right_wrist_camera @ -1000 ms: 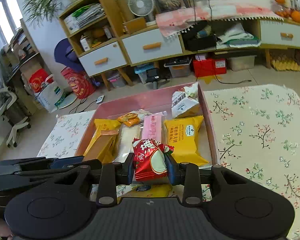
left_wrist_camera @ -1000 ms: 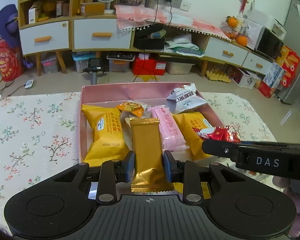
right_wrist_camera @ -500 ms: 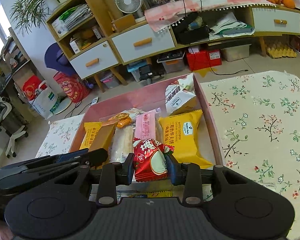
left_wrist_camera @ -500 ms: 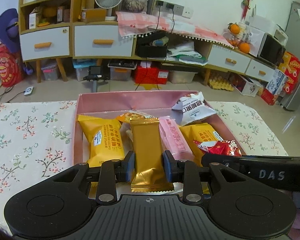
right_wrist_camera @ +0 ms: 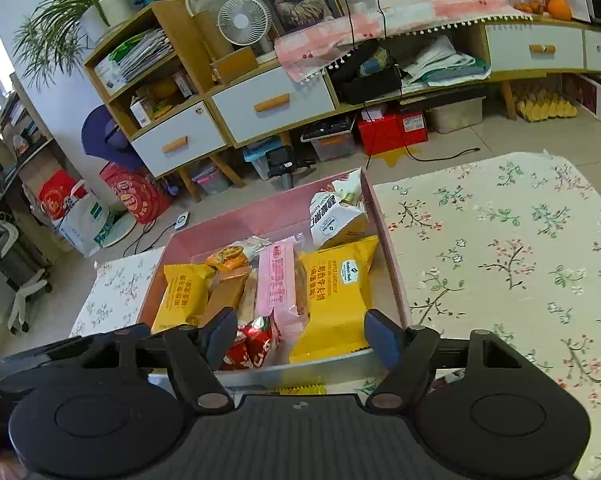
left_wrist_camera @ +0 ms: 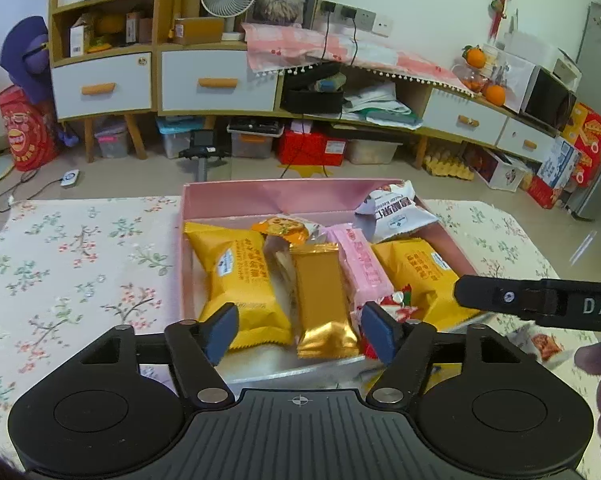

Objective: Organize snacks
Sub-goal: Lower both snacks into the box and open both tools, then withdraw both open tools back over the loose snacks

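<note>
A pink box (left_wrist_camera: 268,194) (right_wrist_camera: 268,216) on the floral tablecloth holds several snack packs. My left gripper (left_wrist_camera: 300,334) is open over the box's near edge; the gold bar pack (left_wrist_camera: 320,300) lies in the box between two yellow packs (left_wrist_camera: 240,276) (left_wrist_camera: 416,276), beside a pink pack (left_wrist_camera: 362,268). My right gripper (right_wrist_camera: 300,338) is open; the red candy pack (right_wrist_camera: 256,342) lies in the box's near end by its left finger. The gold pack (right_wrist_camera: 226,292), pink pack (right_wrist_camera: 278,280) and yellow pack (right_wrist_camera: 336,300) show there too.
A white pack (left_wrist_camera: 392,212) leans in the box's far right corner, an orange pack (left_wrist_camera: 284,228) lies at the back. A small snack (left_wrist_camera: 544,346) lies on the cloth right of the box. The right gripper's arm (left_wrist_camera: 540,300) crosses the left wrist view.
Both grippers opened. The gold bar pack dropped from the left gripper into the box, and the red candy pack dropped from the right gripper into the box's near end.
</note>
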`<state>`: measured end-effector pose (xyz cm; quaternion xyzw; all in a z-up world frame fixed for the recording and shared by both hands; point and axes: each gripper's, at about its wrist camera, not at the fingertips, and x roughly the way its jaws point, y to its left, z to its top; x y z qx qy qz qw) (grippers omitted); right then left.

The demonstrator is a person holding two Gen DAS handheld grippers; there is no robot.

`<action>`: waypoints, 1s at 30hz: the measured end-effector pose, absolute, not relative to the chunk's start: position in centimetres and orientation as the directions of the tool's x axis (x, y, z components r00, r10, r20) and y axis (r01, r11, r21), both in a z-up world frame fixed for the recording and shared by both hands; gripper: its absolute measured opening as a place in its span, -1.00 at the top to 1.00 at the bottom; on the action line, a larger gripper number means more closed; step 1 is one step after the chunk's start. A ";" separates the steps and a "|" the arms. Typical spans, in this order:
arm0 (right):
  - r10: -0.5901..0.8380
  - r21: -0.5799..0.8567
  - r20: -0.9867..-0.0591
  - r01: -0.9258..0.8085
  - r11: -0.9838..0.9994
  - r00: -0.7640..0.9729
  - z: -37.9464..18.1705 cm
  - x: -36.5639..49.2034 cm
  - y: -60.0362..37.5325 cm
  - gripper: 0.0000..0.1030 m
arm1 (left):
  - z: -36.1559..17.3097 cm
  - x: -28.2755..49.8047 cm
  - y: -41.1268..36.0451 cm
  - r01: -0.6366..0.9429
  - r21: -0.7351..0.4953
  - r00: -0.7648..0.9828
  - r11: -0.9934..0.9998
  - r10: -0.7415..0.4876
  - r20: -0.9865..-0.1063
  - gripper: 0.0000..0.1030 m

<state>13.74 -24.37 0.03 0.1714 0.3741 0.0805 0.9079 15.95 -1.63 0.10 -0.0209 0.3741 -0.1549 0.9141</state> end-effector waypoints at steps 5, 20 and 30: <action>0.256 0.324 -0.654 -0.043 0.945 0.712 1.1 12.5 -24.3 -0.15 | 1.0 14.5 -0.7 0.286 -0.109 0.660 0.952 -0.278 -0.698 -0.55; 0.225 0.171 -0.660 -0.148 0.974 0.717 2.6 7.2 -23.7 -0.46 | 0.8 8.8 1.1 0.293 -0.028 0.641 0.956 -0.218 -0.736 -0.81; 0.163 0.037 -0.700 -0.193 0.981 0.695 0.8 3.3 -25.0 -0.49 | -1.6 6.0 0.1 0.397 0.019 0.621 0.917 -0.254 -0.742 -0.81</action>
